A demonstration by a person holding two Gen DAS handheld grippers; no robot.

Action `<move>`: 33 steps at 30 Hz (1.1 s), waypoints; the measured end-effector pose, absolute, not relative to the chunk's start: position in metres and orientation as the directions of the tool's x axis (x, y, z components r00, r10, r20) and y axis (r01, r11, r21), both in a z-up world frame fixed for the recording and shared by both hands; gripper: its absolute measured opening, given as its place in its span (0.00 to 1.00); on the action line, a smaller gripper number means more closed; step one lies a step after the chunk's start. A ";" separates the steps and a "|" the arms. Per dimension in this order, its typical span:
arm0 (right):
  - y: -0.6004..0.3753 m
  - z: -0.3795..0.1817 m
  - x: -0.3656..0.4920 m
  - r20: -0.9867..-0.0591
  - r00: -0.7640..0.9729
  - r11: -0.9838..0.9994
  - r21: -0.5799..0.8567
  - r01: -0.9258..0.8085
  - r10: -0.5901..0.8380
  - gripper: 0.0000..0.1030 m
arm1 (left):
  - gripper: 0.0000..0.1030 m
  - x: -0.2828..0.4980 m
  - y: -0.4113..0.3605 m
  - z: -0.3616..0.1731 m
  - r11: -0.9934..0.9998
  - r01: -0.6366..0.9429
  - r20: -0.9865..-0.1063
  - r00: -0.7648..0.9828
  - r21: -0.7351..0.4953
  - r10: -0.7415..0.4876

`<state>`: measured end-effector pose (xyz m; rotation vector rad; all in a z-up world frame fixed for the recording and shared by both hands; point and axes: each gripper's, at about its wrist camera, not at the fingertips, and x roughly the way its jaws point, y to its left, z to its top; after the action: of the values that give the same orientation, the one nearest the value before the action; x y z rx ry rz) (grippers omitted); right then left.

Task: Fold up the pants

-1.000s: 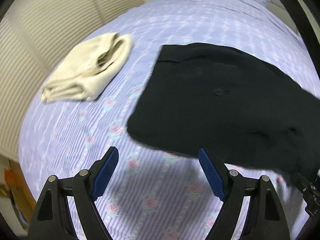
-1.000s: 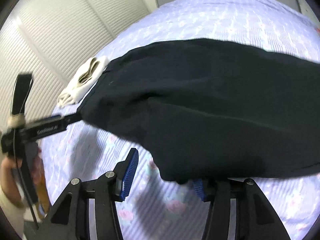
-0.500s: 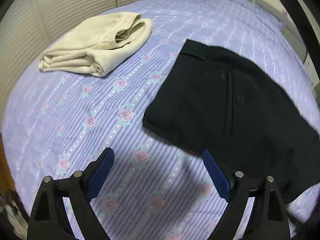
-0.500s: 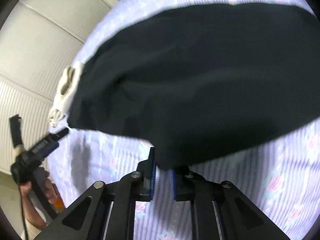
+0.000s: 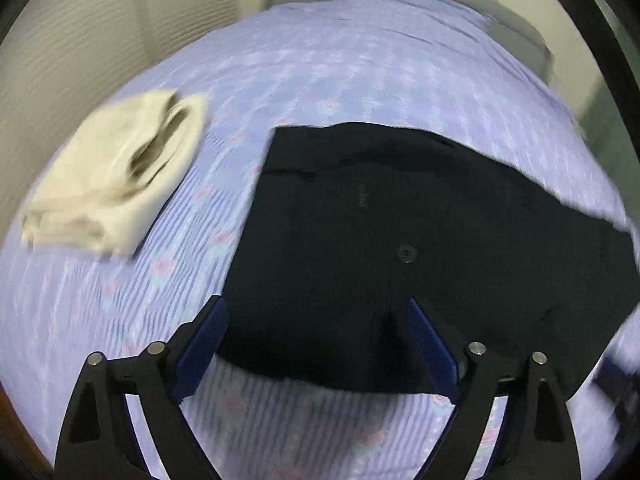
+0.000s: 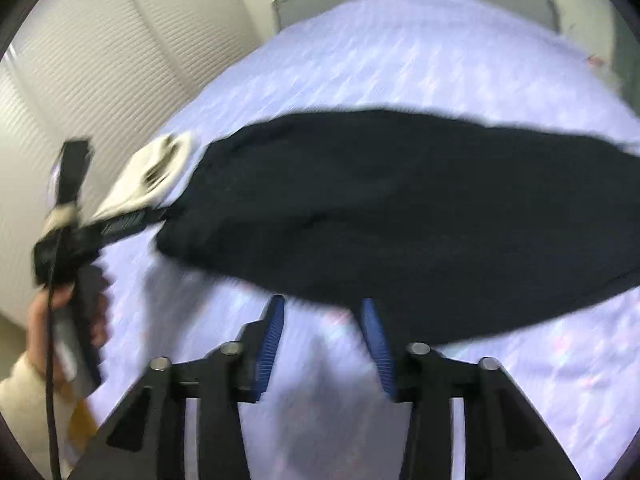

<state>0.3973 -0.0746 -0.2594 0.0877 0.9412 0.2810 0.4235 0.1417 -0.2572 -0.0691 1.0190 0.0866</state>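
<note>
- Left wrist view: the left gripper [image 5: 318, 344] stands with its blue-padded fingers [image 5: 202, 350] spread wide, nothing between them. They straddle the near edge of the black fabric pants [image 5: 400, 248], which lie flat on the lavender striped bedsheet with pink roses [image 5: 352, 80]. A small dark button [image 5: 406, 254] shows on the cloth ahead of the gripper. Off to the left, apart from the pants, sits a folded cream-coloured garment [image 5: 116, 176].
- Right wrist view: the right gripper [image 6: 324, 340] has its jaws parted, holding nothing; the right blue pad [image 6: 378, 344] sits just at the pants' [image 6: 400, 216] near hem, though blur hides whether they touch. The pants stretch across the bedsheet [image 6: 420, 60]. At the left, a person's hand [image 6: 60, 320] grips the other black handheld gripper's handle [image 6: 76, 240], whose tip reaches the pants' left end. The cream garment [image 6: 156, 172] lies beyond it.
</note>
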 end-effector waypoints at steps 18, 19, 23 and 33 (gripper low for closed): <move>-0.111 -0.265 0.406 -0.868 0.454 0.980 0.175 -0.099 0.201 0.46 | 0.83 0.416 0.099 -0.231 0.936 -0.046 -0.782 0.536 0.349 0.318; -0.130 -0.252 0.398 -0.848 0.492 0.980 0.181 -0.082 0.198 0.55 | 0.85 0.404 0.084 -0.218 0.939 -0.028 -0.770 0.563 0.343 0.299; -0.221 -0.223 0.378 -0.792 0.590 0.981 0.193 0.002 0.154 0.63 | 0.86 0.356 0.002 -0.186 0.952 0.037 -0.749 0.627 0.304 0.215; -0.456 -0.192 0.381 -0.742 0.671 0.984 0.110 0.137 -0.010 0.63 | 0.86 0.321 -0.203 -0.203 0.982 0.115 -0.790 0.611 0.149 0.048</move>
<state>0.3813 -0.4560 -0.1921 0.1620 0.8325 -0.0837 0.3210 -0.2035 -0.2029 0.1922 0.9147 -0.0390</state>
